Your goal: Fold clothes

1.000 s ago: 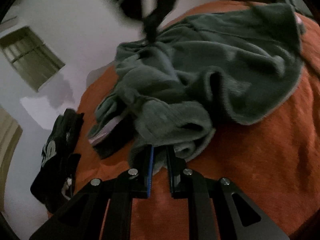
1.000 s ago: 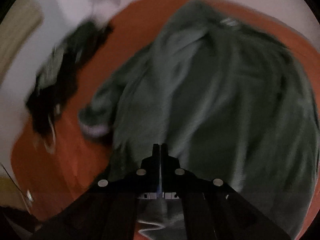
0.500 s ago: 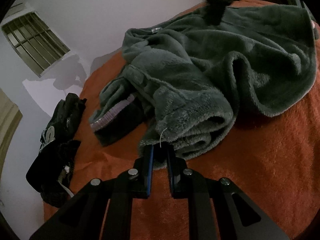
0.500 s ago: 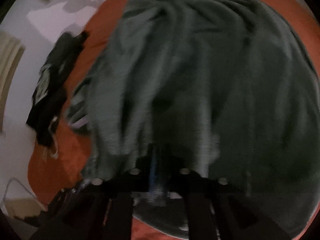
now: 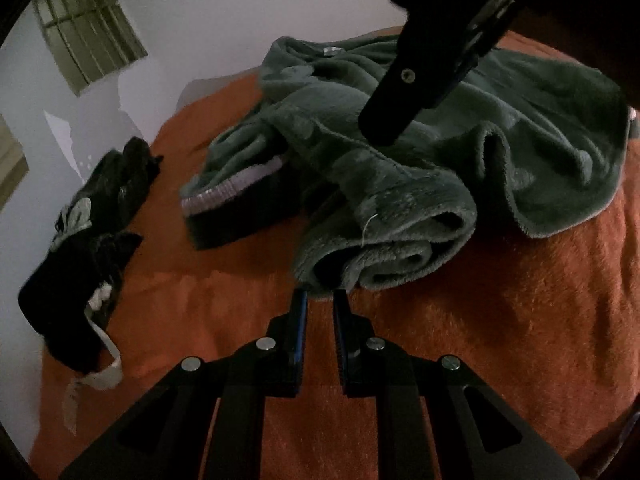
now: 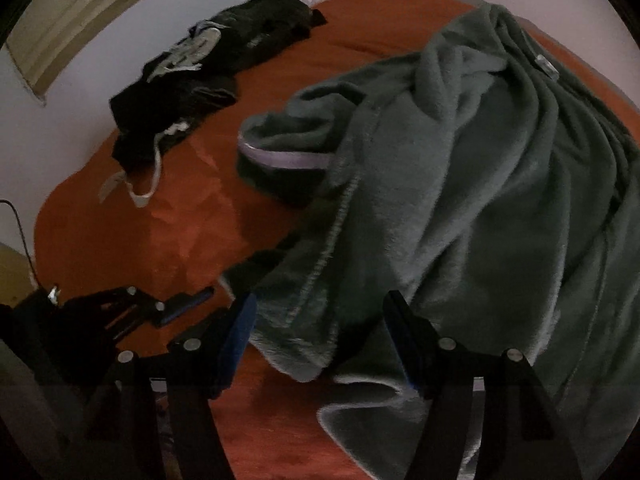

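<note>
A green fleece garment point(image 5: 400, 168) point(image 6: 460, 208) lies crumpled on the orange blanket point(image 5: 500, 340). One lilac-trimmed cuff point(image 5: 232, 188) sticks out to the left. My left gripper point(image 5: 319, 298) stands nearly closed, and its tips pinch the edge of the garment's near rolled fold. It also shows in the right wrist view as the left gripper point(image 6: 188, 306) at the lower left. My right gripper point(image 6: 320, 312) hovers over the fleece. Its jaws are opening wide, with cloth lying loose between them and not pressed. In the left wrist view one of its fingers point(image 5: 400, 96) hangs above the garment.
A black garment point(image 5: 88, 220) point(image 6: 208, 64) with pale drawstrings lies at the blanket's far left edge beside the white wall. A barred window point(image 5: 88, 28) is set in that wall. Bare orange blanket point(image 6: 140, 232) stretches between the two garments and in front of the fleece.
My right gripper went from shut to wide apart and swung across over the fleece. The left gripper kept its narrow grip on the fold and shifted a little.
</note>
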Demonstrator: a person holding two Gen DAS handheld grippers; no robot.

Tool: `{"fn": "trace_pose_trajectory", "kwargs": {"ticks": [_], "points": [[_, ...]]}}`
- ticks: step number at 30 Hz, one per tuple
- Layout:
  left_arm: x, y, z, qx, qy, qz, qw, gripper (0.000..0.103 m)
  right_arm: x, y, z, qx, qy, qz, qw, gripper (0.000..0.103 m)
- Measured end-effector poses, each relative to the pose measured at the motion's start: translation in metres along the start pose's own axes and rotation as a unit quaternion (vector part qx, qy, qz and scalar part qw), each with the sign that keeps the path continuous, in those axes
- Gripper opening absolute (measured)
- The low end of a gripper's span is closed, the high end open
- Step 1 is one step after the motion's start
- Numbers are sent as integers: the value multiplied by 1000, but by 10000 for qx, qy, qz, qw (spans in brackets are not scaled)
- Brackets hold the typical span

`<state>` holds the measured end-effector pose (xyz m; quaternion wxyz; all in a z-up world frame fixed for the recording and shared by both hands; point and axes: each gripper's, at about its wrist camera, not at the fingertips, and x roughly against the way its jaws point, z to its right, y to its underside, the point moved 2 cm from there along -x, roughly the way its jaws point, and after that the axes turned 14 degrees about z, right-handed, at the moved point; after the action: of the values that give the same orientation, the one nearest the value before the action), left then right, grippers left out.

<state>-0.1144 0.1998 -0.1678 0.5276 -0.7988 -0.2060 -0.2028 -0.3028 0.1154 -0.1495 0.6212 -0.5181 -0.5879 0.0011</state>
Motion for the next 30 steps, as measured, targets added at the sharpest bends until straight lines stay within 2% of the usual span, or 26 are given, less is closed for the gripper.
{"fn": "trace_pose_trajectory", "kwargs": {"ticks": [7, 13, 15, 19, 22, 24, 26, 27, 28, 30], "points": [[-2, 8, 4, -68, -17, -76, 9999, 15, -13, -3, -20, 63, -202, 11, 9998, 65], [4, 8, -4, 2, -101, 36, 9999, 15, -6, -9, -22, 678, 379, 263, 9966, 65], [6, 9, -7, -128, -298, 143, 9994, 15, -2, -11, -19, 686, 488, 375, 9957, 65], [10, 13, -6, -365, -440, 306, 9979, 15, 7, -11, -29, 677, 146, 589, 9959, 65], [4, 17, -7, -255, -309, 138, 9991, 15, -1, -3, -49, 1071, -97, 439, 9932, 65], [1, 19, -7, -199, -276, 33, 9994, 15, -17, 7, -56, 1413, 56, 197, 9898, 65], [-1, 20, -8, -159, -245, -38, 9996, 15, -38, 17, -53, 1650, 433, -109, 9853, 64], [-1, 21, -9, -141, -250, -58, 9996, 15, -47, 21, -51, 1715, 600, -230, 9831, 48], [-2, 21, -10, -122, -248, -76, 9996, 15, -52, 23, -45, 1682, 694, -285, 9829, 11], [-3, 21, -13, -86, -231, -103, 9996, 15, -47, 13, -33, 1373, 721, -96, 9879, 9]]}}
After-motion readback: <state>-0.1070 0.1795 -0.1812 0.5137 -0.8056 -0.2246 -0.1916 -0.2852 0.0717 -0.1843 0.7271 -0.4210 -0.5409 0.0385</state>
